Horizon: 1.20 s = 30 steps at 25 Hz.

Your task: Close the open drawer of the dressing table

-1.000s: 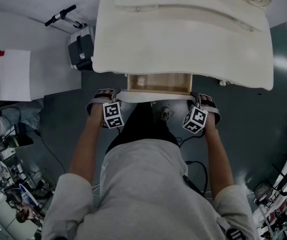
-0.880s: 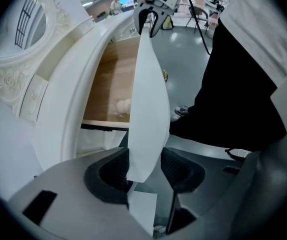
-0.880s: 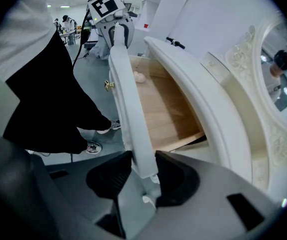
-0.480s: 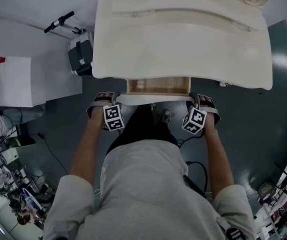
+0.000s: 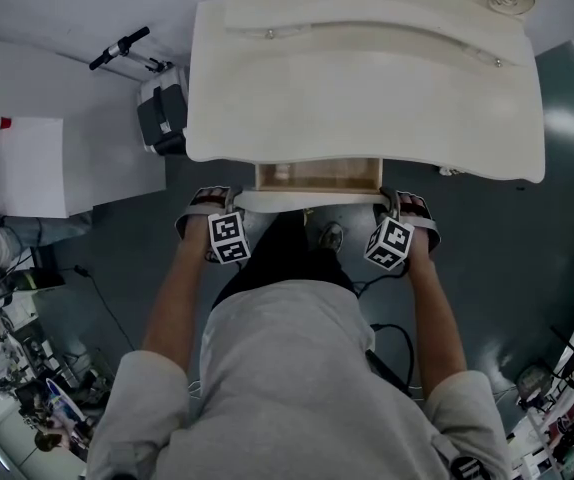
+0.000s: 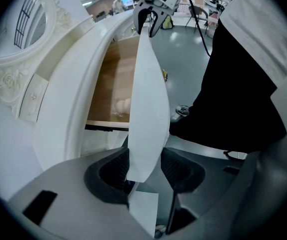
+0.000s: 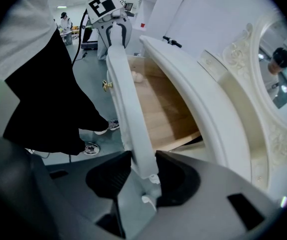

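**Push both ends together, and mind the overhang**

The left claw (image 6: 144,170) and the right claw (image 7: 142,173) each clasp one end of the white drawer front (image 5: 312,199). Their pads sit on both its faces, and they point steeply down just ahead of the person's body. The best way, I judge, is to press both ends level and evenly toward the dressing table (image 5: 467,28), so the drawer (image 5: 317,176) does not skew on its runners. It is still partly out. A strip of its wooden floor shows, with a small pale object (image 6: 121,105) lying inside. The risk lies further in, where the worktop (image 5: 367,118) overhangs. Claws astride the front's top edge would likely strike it, so loosen them late and finish with a push on the outer face, which bears the brass knob (image 7: 105,85).
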Each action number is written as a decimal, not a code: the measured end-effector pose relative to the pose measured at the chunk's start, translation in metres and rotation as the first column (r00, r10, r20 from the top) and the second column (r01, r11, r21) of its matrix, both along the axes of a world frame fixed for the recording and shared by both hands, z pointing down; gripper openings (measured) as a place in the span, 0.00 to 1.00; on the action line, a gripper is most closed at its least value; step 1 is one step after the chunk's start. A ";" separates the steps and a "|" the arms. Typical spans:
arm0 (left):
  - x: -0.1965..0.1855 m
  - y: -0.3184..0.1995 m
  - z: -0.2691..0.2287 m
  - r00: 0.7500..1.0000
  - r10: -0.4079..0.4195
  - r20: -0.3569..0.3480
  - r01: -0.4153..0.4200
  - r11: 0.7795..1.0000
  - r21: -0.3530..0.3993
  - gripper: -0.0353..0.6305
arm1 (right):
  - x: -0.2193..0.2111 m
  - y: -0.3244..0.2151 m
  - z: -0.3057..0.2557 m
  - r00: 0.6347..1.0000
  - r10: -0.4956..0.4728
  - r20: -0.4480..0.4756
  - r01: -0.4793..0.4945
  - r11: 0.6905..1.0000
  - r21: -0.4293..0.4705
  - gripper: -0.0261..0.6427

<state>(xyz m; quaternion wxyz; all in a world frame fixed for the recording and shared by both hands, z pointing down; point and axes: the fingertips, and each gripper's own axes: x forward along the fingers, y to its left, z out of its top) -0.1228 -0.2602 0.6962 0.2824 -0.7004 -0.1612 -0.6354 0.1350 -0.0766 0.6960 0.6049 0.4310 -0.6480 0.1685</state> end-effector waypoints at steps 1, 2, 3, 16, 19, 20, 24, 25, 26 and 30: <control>0.000 -0.001 0.000 1.000 0.000 -0.002 0.000 1.000 0.000 0.35 | 0.000 -0.001 0.000 1.000 0.001 0.000 -0.001 1.000 0.001 0.28; 0.001 -0.001 0.000 1.000 0.000 -0.003 0.000 1.000 0.000 0.35 | 0.000 -0.002 0.000 1.000 0.001 -0.001 -0.001 1.000 0.002 0.28; 0.001 -0.002 0.000 1.000 0.001 -0.004 -0.001 1.000 0.000 0.35 | 0.001 -0.004 -0.001 1.000 0.000 -0.002 0.000 1.000 0.002 0.28; 0.008 -0.010 -0.001 1.000 0.006 -0.017 -0.006 1.000 -0.001 0.35 | 0.008 -0.011 -0.001 1.000 0.020 -0.012 -0.020 1.000 0.002 0.29; 0.009 -0.011 0.000 1.000 0.005 -0.023 -0.005 1.000 0.002 0.35 | 0.010 -0.011 0.000 1.000 0.022 -0.015 -0.022 1.000 0.003 0.29; 0.009 -0.011 0.000 1.000 0.004 -0.026 -0.004 1.000 0.003 0.35 | 0.010 -0.012 0.000 1.000 0.022 -0.017 -0.022 1.000 0.003 0.29; 0.011 -0.013 0.000 1.000 0.004 -0.026 -0.004 1.000 0.009 0.35 | 0.012 -0.014 0.000 1.000 0.024 -0.016 -0.024 1.000 0.001 0.29; 0.012 -0.014 0.000 1.000 0.004 -0.026 -0.004 1.000 0.010 0.35 | 0.012 -0.014 0.000 1.000 0.025 -0.015 -0.025 1.000 0.002 0.29; 0.012 -0.015 0.000 1.000 0.004 -0.026 -0.004 1.000 0.010 0.35 | 0.012 -0.015 0.000 1.000 0.025 -0.015 -0.025 1.000 0.003 0.29; 0.013 -0.016 0.000 0.999 0.001 -0.032 -0.001 1.000 0.010 0.35 | 0.014 -0.018 -0.002 0.999 0.026 -0.024 -0.026 1.000 0.008 0.29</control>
